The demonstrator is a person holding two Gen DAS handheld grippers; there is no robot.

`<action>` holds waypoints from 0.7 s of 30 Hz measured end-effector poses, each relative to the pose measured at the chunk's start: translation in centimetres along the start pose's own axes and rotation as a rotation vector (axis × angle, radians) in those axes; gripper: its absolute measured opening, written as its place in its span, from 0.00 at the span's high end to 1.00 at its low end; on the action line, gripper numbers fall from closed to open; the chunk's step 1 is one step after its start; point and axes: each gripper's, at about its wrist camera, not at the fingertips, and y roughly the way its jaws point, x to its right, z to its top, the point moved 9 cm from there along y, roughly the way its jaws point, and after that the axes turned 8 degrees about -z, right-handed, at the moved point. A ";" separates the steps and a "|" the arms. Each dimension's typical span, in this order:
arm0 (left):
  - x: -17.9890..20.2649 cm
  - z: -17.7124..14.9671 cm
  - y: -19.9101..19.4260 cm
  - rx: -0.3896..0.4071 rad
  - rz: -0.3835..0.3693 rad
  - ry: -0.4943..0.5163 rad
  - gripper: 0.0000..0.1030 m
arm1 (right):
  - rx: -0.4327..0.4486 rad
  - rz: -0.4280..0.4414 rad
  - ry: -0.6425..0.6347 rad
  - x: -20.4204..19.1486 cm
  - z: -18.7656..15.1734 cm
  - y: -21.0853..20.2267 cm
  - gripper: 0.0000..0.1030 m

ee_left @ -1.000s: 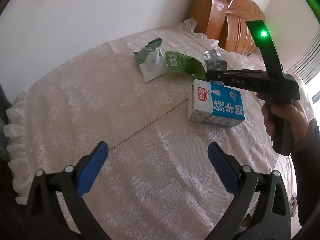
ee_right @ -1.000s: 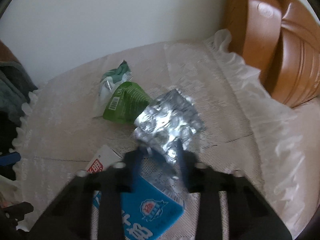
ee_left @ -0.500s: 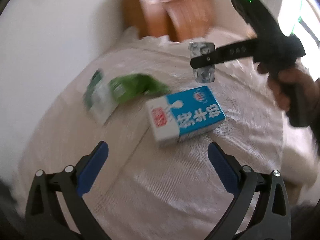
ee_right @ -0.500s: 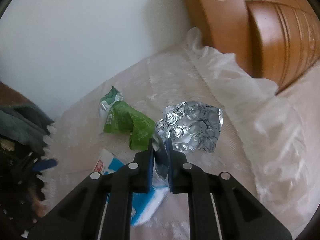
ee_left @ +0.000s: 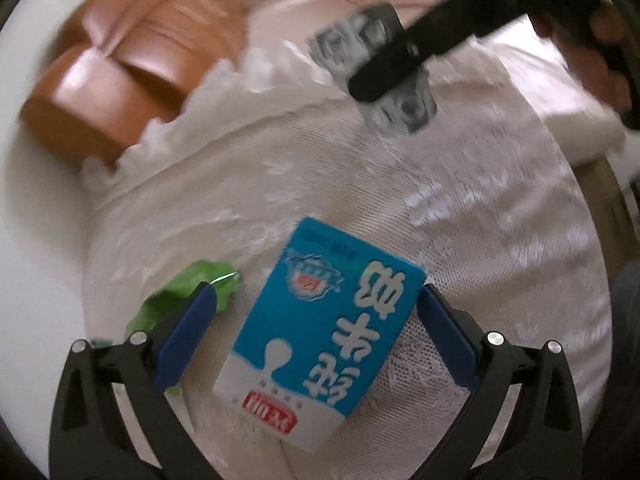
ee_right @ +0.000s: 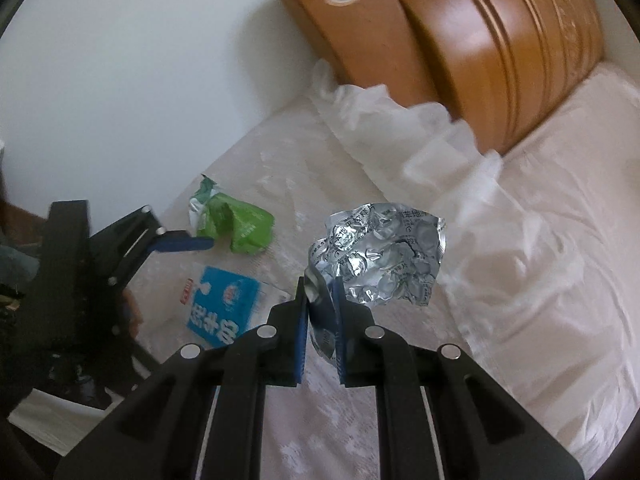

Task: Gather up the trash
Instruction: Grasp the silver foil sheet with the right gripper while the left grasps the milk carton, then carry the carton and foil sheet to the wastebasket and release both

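Blister pack (ee_right: 380,256), crumpled silver foil, is clamped at its lower left corner between the blue pads of the right gripper (ee_right: 320,312), at the lower centre of the right wrist view; the rest of the foil stands free above the bedding. In the left wrist view the same foil (ee_left: 376,36) shows blurred at the upper right, crossed by the dark bar of the right gripper (ee_left: 404,60).

Left gripper (ee_left: 316,320), lower centre of its own view, has its jaws wide apart with the blue milk carton (ee_left: 324,328) lying flat between them. Whether either pad touches the carton cannot be told. The left pad partly covers the green wrapper (ee_left: 176,296), just left of the carton. In the right wrist view the carton (ee_right: 220,300) lies at centre left, the green wrapper (ee_right: 240,224) above it, and the left gripper (ee_right: 180,244) reaches in from the left edge.

All lies on a white lace bedspread (ee_left: 480,216) with a frilled edge. Beyond it stands a brown wooden headboard (ee_right: 500,48) at the upper right, against a white wall (ee_right: 140,80).
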 end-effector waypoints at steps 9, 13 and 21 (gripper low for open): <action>0.8 -0.2 -1.0 0.080 -0.092 -0.146 0.24 | 0.019 0.026 0.041 0.4 -0.7 -0.9 0.88; 0.9 -1.7 -3.2 0.156 -0.107 -0.342 0.25 | 0.023 0.046 0.041 -0.2 -1.2 -1.4 0.88; 2.5 -6.6 -8.4 0.340 -0.040 -0.725 0.28 | 0.020 0.110 0.017 -3.4 -3.9 -2.5 0.88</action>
